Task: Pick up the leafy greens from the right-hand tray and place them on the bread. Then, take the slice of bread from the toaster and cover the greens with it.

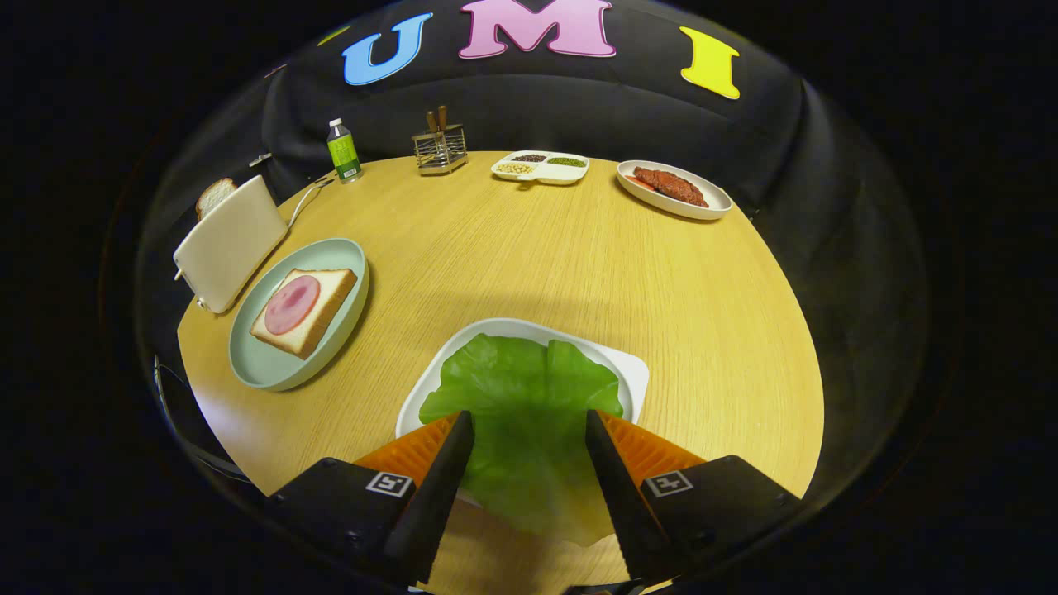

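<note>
We hold the gripper (529, 430) over the white tray (632, 368), its fingers spread wide and gripping nothing. The greens (521, 388) lie on that tray, directly between the fingers and running ahead of them, so the leaf's length follows the fingers' own line. We judge the next move is straight down, then closing across the leaf. The bread (304, 310) with ham waits on the plate (256, 364) beyond the left finger, beside the toaster (231, 244).
</note>
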Demonstrator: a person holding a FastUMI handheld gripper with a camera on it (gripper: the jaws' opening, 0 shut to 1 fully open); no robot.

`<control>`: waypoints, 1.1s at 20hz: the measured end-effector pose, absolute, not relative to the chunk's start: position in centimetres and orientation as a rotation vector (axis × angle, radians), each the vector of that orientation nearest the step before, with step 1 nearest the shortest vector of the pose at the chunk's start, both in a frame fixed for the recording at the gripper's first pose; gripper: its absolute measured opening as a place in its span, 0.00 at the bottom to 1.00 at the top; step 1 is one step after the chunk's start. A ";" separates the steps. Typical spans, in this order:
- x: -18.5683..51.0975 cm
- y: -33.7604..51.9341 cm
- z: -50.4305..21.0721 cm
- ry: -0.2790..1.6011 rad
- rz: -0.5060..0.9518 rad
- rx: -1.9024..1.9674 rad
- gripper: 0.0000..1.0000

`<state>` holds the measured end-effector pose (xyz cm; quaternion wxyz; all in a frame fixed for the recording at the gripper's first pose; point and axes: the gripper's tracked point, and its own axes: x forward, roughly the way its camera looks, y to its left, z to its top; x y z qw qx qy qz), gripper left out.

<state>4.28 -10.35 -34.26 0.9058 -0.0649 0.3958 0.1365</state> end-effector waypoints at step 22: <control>3.8 -9.2 -31.0 0.795 0.304 -0.125 0.07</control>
